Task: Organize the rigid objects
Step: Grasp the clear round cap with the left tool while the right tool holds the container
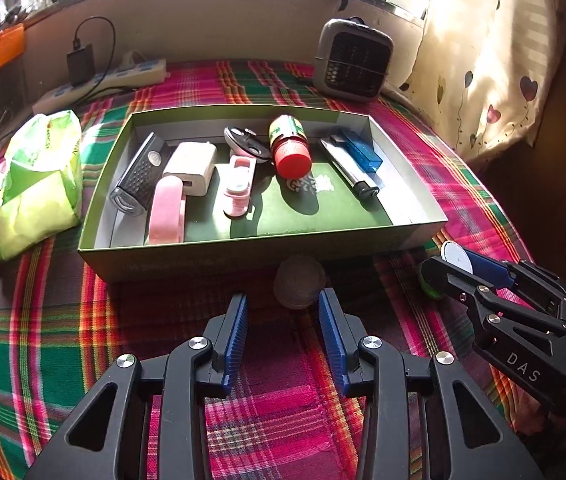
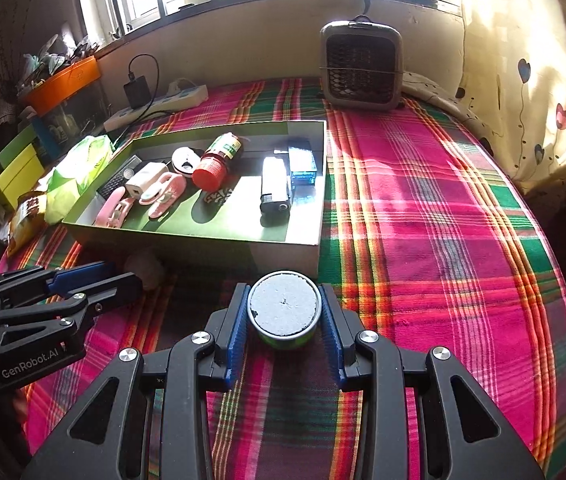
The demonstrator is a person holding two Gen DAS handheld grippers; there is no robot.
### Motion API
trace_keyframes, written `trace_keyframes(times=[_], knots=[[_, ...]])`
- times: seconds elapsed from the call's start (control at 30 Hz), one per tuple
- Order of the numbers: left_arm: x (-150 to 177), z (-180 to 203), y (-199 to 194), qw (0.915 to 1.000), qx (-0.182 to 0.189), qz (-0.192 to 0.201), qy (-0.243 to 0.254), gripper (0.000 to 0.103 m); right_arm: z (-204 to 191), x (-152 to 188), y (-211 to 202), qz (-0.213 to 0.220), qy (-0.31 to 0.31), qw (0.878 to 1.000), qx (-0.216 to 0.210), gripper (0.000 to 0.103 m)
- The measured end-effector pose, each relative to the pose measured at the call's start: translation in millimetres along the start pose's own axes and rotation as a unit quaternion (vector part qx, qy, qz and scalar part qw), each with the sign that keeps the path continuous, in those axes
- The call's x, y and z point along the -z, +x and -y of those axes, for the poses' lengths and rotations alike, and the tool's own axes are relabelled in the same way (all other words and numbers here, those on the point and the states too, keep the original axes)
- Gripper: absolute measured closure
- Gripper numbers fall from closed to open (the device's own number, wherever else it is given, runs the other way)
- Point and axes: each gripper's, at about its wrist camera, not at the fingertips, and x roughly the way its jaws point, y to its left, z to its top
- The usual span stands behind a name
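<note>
We hold right gripper (image 2: pixel 284 322) clamped on round tin (image 2: pixel 284 312), just before green box (image 2: pixel 187 234). Left gripper (image 1: pixel 283 330) apart, near pale ball (image 1: pixel 300 287). We judge: lift tin clear over box wall, keep level.

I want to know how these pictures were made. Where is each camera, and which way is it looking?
Left wrist view: sits on the left tool, looking forward over the plaid cloth at the green box; shows its own open fingers and a small grey round thing just ahead.
Right wrist view: sits on the right tool, facing the same way; shows its fingers closed around a round tin.
Shared: box, heater, window, and each sees the other tool.
</note>
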Motion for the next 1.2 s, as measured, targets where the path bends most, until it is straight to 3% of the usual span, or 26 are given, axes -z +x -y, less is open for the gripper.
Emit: trace_keyframes(times=[0.53,0.93,1.2], knots=[[-8,13,16,0.9993,-0.030,0.002,0.020,0.068,9,0,2,0.000,0.006,1.000,-0.016,0.068],[-7,13,15,0.9994,-0.030,0.011,0.017,0.068,8,0,4,-0.002,0.003,1.000,-0.022,0.068],[-7,10,13,0.9994,-0.028,0.015,0.013,0.076,7,1,5,-0.006,0.002,1.000,-0.018,0.068]])
